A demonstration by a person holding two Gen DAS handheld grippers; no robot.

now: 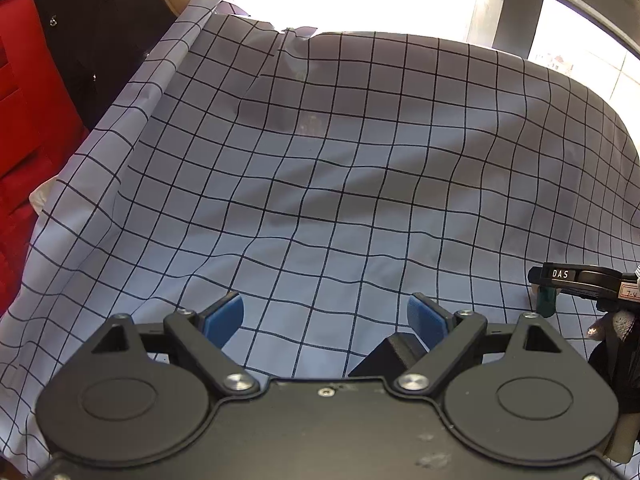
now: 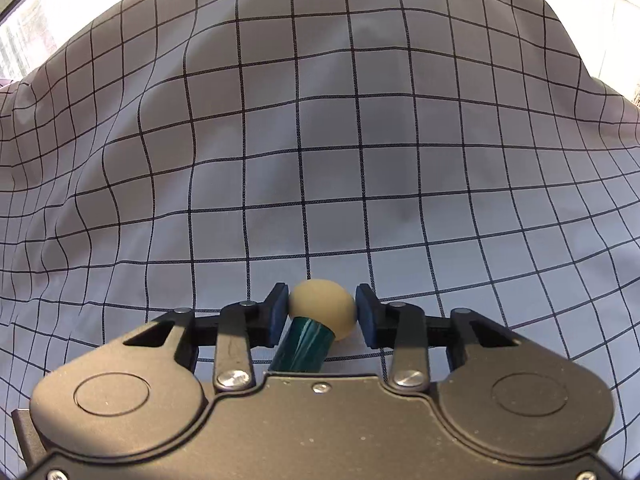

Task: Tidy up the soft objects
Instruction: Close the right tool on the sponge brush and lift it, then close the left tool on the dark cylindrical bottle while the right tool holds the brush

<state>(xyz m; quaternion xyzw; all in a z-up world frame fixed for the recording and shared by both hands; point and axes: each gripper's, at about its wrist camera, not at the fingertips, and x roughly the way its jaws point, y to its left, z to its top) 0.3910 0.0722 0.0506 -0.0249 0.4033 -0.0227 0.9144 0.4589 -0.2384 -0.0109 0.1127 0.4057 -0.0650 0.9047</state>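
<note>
A big checked cloth [image 1: 320, 168] covers everything, so it is the thing to go by. Far left of the cloth there is a red cushion [image 1: 24, 112], just beside the cloth's edge. Next comes the left gripper [image 1: 324, 320], hanging over the near part of the cloth. Its blue fingers [image 1: 224, 318] are spread wide apart with nothing between them, only bare cloth below. Further right, near the cloth's right side, is the right gripper [image 2: 322, 314]. Its fingers [image 2: 278, 316] are squeezed in on a soft toy [image 2: 323, 308] with a round cream top and a shiny green stem, just above the cloth. The pads press the round top from both sides. I think the toy could pop out, because the top is round and squishy and the pads only touch its sides. A quick swing or a twist of the hand could make it slip and drop onto the cloth. The cloth is wrinkly and loose too, so a low finger could catch a fold and drag it along
</note>
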